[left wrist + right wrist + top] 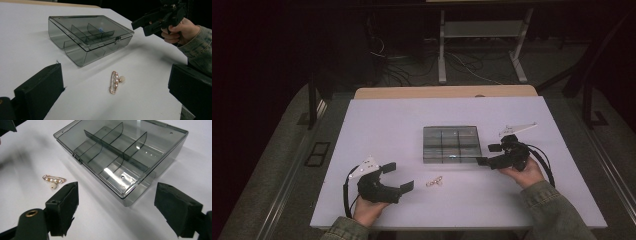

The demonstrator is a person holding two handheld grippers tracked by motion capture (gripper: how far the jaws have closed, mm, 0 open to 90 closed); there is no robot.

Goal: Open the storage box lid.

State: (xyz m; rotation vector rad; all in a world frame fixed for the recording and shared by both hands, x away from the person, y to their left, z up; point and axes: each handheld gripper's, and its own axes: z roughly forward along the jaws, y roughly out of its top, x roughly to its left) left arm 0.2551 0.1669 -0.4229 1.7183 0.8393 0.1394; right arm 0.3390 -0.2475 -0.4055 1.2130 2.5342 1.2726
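A smoky clear plastic box (450, 144) with inner dividers and its lid down sits mid-table; I also see the box (87, 37) and the box (120, 155) from each gripper. A gold pin with pearls (434, 182) lies in front of it on the white table, seen as the pin (115, 81) and the pin (53, 180). My left gripper (398, 176) is open, its jaws wide, just left of the pin. My right gripper (488, 154) is open at the box's right front corner, and the same right gripper (140, 26) shows from the left one.
The white tabletop (387, 125) has bare room left of and behind the box. A wooden edge (447, 92) runs along the far side. Beyond it stand a desk frame (482, 45) and loose cables (462, 65) on a dark floor.
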